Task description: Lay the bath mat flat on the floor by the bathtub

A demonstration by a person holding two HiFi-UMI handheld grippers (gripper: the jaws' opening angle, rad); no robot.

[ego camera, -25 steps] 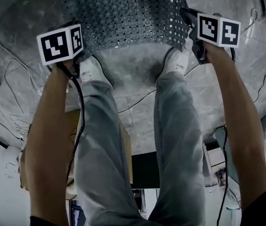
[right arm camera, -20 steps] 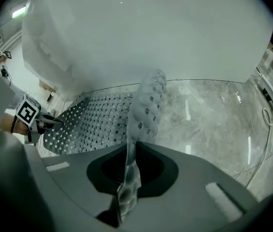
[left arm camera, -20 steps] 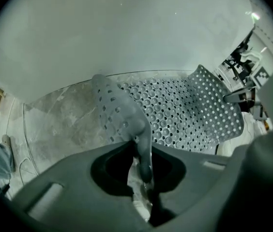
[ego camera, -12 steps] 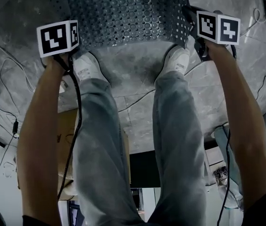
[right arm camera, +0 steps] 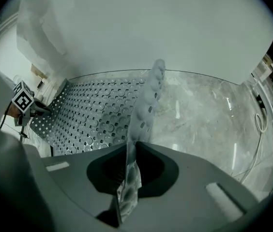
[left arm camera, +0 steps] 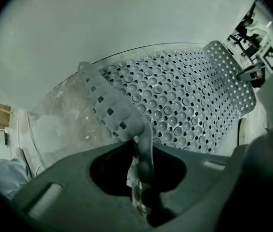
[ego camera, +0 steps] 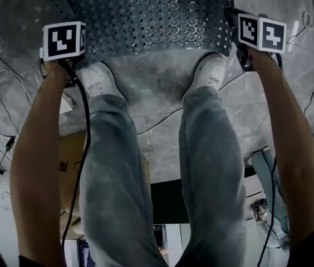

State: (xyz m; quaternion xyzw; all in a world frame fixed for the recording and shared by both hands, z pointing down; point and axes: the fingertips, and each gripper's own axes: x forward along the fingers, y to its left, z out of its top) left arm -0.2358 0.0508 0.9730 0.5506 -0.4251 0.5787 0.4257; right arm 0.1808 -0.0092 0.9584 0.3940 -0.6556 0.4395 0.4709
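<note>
The bath mat (ego camera: 151, 15) is a grey rubber sheet full of holes and suction cups, stretched between my two grippers just above the marble floor (ego camera: 162, 127). At the mat's left corner my left gripper (ego camera: 61, 53) is shut on a folded edge, and the pinch shows in the left gripper view (left arm camera: 139, 178). My right gripper (ego camera: 247, 50) is shut on the right corner, the strip of mat (right arm camera: 144, 105) standing up from its jaws (right arm camera: 129, 178). Both point almost straight down. The white bathtub wall (right arm camera: 151, 28) rises just beyond the mat.
The person's white shoes (ego camera: 96, 79) and jeans-clad legs (ego camera: 207, 166) stand right behind the mat's near edge. Cables (ego camera: 307, 93) trail over the tiles at both sides. A cardboard box (ego camera: 65, 166) sits behind the left leg.
Both grippers have sunk toward the floor, the left one also shifting outward to the left. The mat hangs lower and is spread wider between them.
</note>
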